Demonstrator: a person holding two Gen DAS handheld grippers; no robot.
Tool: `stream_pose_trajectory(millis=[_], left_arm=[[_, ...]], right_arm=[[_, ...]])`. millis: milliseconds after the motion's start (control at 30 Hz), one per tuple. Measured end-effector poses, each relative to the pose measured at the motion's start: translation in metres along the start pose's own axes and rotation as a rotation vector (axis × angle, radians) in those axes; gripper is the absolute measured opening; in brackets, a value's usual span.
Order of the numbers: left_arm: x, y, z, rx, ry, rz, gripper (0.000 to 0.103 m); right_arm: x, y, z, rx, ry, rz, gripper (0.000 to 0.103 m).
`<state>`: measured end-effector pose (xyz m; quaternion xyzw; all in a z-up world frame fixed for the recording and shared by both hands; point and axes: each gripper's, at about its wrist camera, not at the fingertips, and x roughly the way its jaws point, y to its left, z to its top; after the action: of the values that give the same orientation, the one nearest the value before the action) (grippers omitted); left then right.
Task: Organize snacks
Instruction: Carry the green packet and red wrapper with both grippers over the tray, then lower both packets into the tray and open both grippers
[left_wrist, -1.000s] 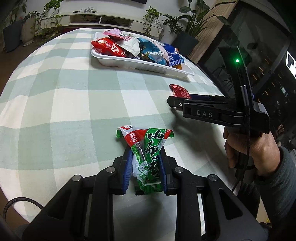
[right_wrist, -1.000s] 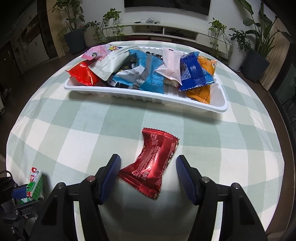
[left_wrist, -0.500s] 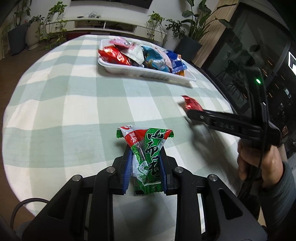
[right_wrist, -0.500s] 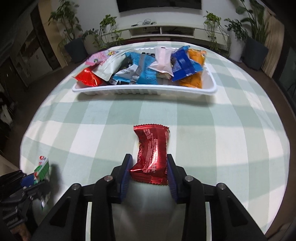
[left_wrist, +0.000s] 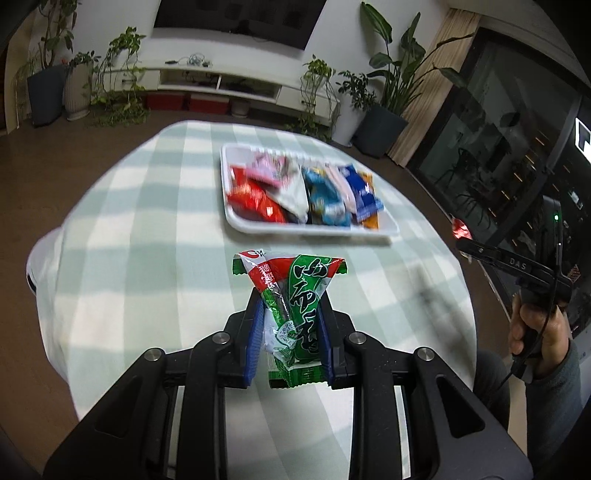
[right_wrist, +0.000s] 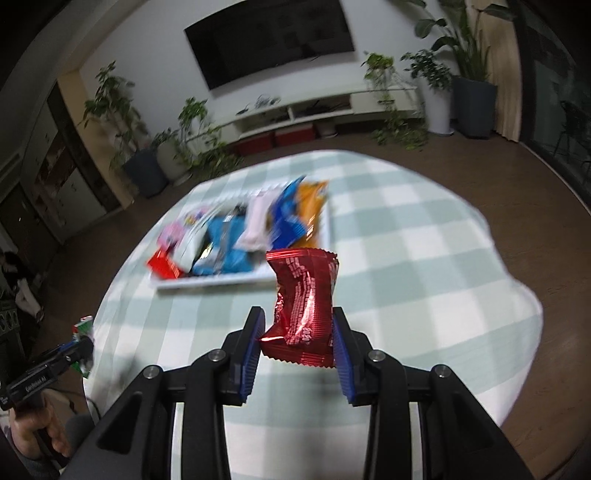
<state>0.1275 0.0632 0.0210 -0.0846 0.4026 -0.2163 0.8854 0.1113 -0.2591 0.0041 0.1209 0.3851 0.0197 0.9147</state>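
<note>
Left wrist view: left gripper (left_wrist: 291, 332) pinches the green snack packet (left_wrist: 295, 314) upright between its blue pads, raised above the checked table (left_wrist: 147, 258), the white tray (left_wrist: 236, 221) beyond. Right wrist view: right gripper (right_wrist: 297, 341) clamps the red foil packet (right_wrist: 304, 302) between narrowed jaws, lifted before the tray.

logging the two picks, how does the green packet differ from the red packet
The green packet is green and white with a red band and large characters; the red packet is plain shiny red foil with small print. The green packet is slim and long; the red packet is wider and crumpled. The left gripper pinches the green packet, the right gripper the red packet. Both are held above the table, short of the tray.
</note>
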Motion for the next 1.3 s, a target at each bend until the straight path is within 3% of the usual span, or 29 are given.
stream_pose_trajectory(millis=[200,400,533,700,867,1300], left_arm=[[0.007,-0.013,0.059,0.064,-0.031,0.005,0.024],[0.046,-0.034,0.122,0.115,-0.016,0.003,0.024],[0.079,-0.046,0.146,0.128,0.017,0.001,0.024],[0.132,-0.048,0.160,0.121,0.062,0.016,0.024],[0.171,-0.043,0.159,0.122,0.091,0.037,0.024],[0.223,-0.025,0.160,0.133,0.113,0.082,0.031]], right_arm=[[-0.003,-0.015,0.033,-0.003,-0.022,-0.011,0.038],[0.006,0.010,0.072,-0.070,-0.046,0.044,0.038],[0.023,0.035,0.098,-0.126,-0.047,0.087,0.038],[0.062,0.058,0.120,-0.162,-0.009,0.120,0.038],[0.102,0.070,0.120,-0.203,0.044,0.105,0.038],[0.174,0.081,0.116,-0.280,0.131,0.020,0.039]])
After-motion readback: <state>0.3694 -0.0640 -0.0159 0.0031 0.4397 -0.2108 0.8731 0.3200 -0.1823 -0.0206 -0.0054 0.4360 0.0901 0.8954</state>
